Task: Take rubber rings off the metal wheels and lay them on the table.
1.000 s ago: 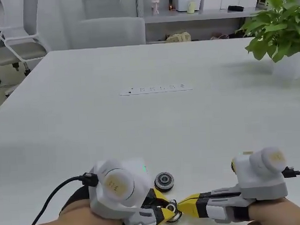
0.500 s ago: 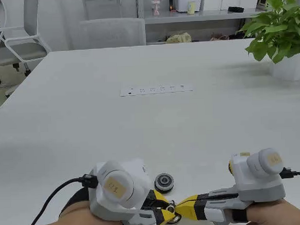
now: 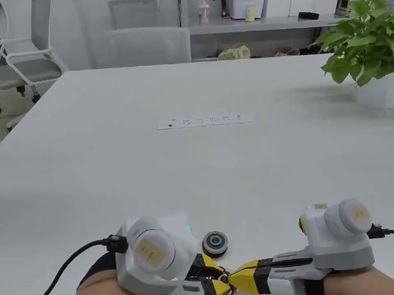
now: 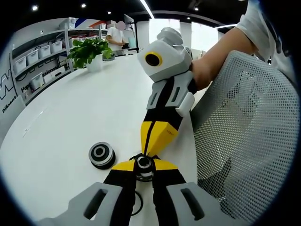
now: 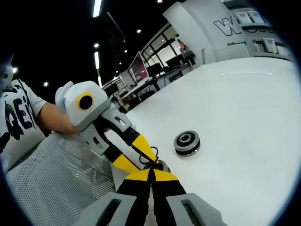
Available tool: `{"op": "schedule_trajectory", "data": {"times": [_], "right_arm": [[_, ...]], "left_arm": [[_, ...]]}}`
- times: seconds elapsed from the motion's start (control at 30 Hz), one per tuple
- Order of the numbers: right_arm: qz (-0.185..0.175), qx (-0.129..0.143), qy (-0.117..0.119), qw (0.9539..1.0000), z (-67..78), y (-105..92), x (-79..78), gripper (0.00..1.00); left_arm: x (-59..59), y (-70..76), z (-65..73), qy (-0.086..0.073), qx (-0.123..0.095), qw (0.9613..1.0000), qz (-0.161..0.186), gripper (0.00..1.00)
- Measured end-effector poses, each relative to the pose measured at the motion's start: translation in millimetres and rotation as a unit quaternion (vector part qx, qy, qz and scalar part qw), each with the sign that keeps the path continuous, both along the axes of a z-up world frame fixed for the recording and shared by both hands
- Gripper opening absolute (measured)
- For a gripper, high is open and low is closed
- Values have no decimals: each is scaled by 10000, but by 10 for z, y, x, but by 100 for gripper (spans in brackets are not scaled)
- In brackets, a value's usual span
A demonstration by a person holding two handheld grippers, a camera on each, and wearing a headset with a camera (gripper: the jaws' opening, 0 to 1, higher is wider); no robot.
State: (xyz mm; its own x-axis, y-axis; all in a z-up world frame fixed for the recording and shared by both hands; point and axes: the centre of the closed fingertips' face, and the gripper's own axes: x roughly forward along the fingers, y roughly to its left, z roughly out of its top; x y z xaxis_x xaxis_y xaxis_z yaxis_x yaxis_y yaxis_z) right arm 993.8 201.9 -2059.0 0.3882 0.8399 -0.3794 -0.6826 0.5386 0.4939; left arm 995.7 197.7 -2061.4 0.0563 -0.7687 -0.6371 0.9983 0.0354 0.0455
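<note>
Left tool (image 4: 144,167) clenches one metal wheel (image 4: 144,162), right tool (image 5: 151,172) with closed tips at its rim; second wheel (image 4: 101,154) beyond them looks unstripped.

Your grippers meet tip to tip at the near edge. The left gripper (image 4: 143,165) is closed on a small wheel (image 4: 143,163), and the right gripper (image 5: 151,172), jaws pressed together, has its tip at that wheel, so there is no gap between them. Just beyond the tips a second wheel (image 3: 215,242) sits on the table (image 3: 120,169). Past it the top lies bare up to the power strip (image 3: 204,120) mid-table. A plant (image 3: 365,38) stands at the far right, well apart. A mesh chair (image 4: 244,141) crowds the near edge beside your hands.
</note>
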Motion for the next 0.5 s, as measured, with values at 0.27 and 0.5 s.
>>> {"op": "schedule_trajectory", "data": {"times": [0.27,0.5], "right_arm": [[-111,53,18,9999,9,-35,19,0],[-201,133,64,9997,17,-59,28,0]], "left_arm": [[5,-1,1,53,-7,10000,46,7],[-8,8,7,104,21,9999,19,8]]}}
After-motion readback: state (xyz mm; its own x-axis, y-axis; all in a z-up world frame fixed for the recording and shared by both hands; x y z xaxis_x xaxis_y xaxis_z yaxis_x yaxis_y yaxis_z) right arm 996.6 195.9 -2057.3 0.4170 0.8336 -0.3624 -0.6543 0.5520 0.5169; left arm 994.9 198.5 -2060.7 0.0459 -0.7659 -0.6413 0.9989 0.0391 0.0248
